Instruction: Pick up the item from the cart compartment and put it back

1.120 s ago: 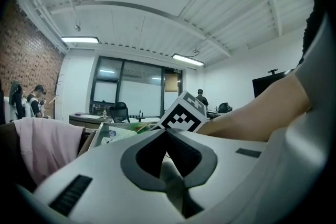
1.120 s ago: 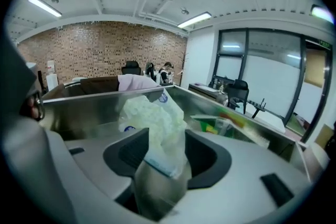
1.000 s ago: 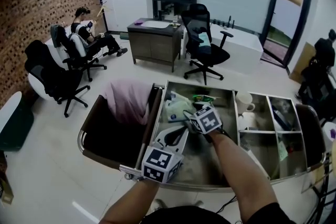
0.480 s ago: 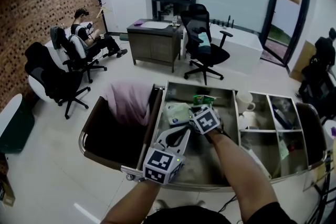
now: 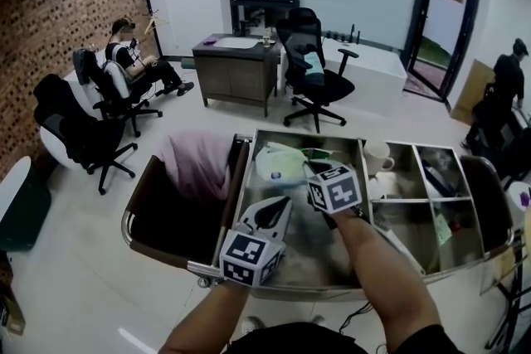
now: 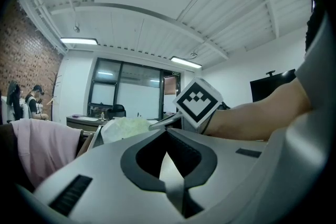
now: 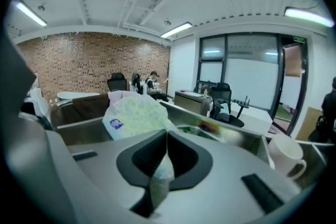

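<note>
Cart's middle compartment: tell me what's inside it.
A pale green bag, pinched by the shut right gripper, and a green packet behind it. The person's arm covers the floor nearer the front.

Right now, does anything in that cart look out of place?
Mildly. A pink cloth spills over the brown bin's rim, and a bag is bunched up in the right gripper, whose jaws have just closed on its film. Nothing looks spilled or broken.

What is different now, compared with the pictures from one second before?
The right gripper has just closed its jaws on the pale green bag and lifted it from the middle compartment of the cart. The left gripper kept its place; pink cloth and mug did not move.
</note>
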